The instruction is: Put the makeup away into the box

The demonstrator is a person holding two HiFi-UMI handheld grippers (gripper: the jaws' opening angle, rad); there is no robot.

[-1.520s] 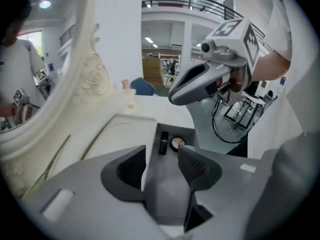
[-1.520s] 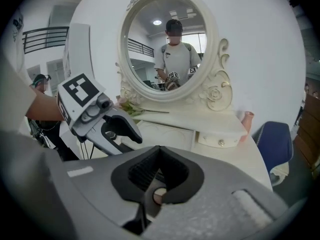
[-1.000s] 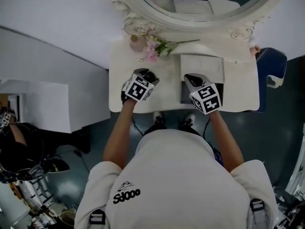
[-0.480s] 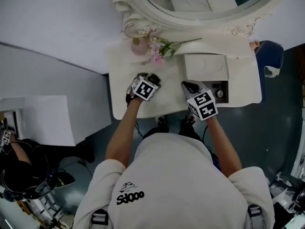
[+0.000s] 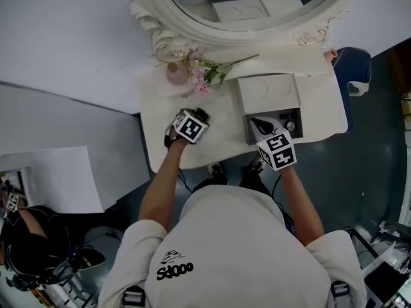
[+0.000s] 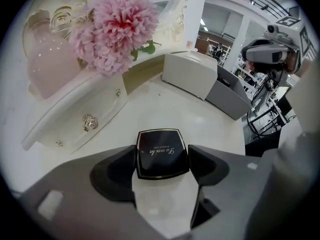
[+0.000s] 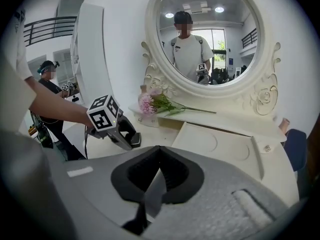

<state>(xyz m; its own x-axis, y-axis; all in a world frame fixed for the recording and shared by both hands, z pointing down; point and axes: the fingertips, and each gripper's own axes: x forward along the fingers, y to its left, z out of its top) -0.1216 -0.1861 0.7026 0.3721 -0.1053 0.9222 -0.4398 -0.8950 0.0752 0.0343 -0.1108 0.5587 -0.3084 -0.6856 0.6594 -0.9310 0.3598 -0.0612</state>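
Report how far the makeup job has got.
Done: the box looks open. In hand: the left gripper has its fingers closing around the black compact, which lies on the table, not yet lifted. The right gripper is shut and empty by the box. Left: lift the compact and place it in the box.

A black square compact lies on the white vanity surface. The white open-lidded box stands to its right. Behind the compact, pink flowers lie beneath the oval mirror.
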